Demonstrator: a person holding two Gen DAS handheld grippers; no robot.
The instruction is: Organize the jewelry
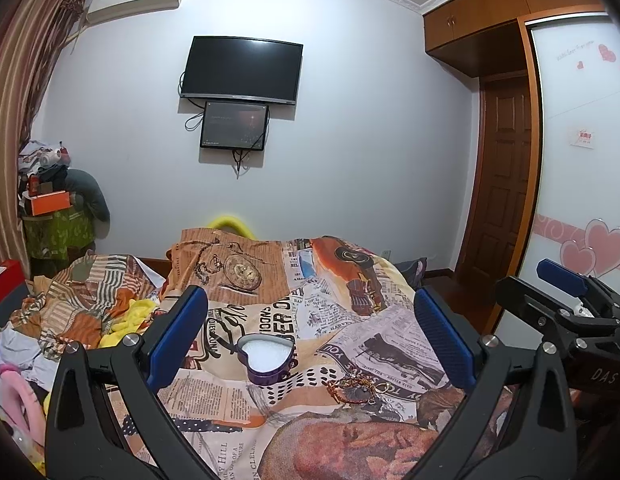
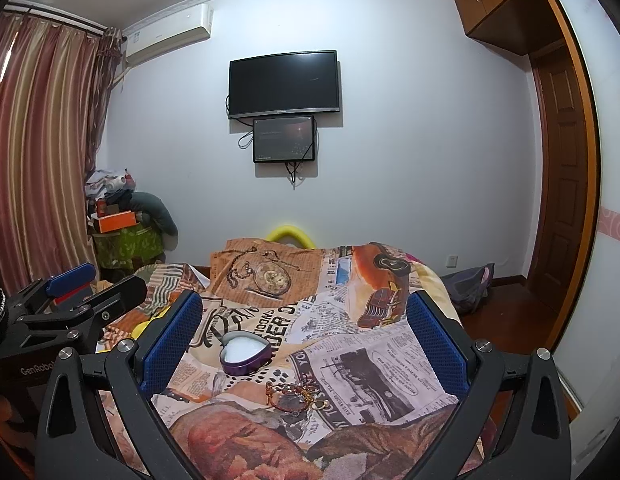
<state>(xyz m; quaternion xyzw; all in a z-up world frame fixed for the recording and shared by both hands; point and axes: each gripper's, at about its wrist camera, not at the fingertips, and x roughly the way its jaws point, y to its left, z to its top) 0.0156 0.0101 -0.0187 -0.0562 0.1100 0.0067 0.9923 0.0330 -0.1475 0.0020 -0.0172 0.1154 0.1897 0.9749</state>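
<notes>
L gripper [image 1: 310, 336] and R gripper [image 2: 303, 334] both hovering wide open holding nothing, heart box [image 1: 265, 359] sitting mid-bedspread [image 1: 390, 336], jewelry pile [image 1: 356, 390] lying just beside it, bed edge dropping off at right, TV [image 1: 241, 70] hanging on far wall.

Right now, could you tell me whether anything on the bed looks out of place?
Yes: the jewelry lies in a tangled heap on the bedspread, just in front of the open heart-shaped box rather than inside it. Nothing looks spilled or damaged.

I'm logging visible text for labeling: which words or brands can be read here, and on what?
"DAS": on the right tongs body.
"GenRobo", cut off: on the left tongs body.
"Y HILL": on the printed bedspread.
Other newsprint on the bedspread, wardrobe door lettering, and air conditioner label: too small or blurred.
</notes>
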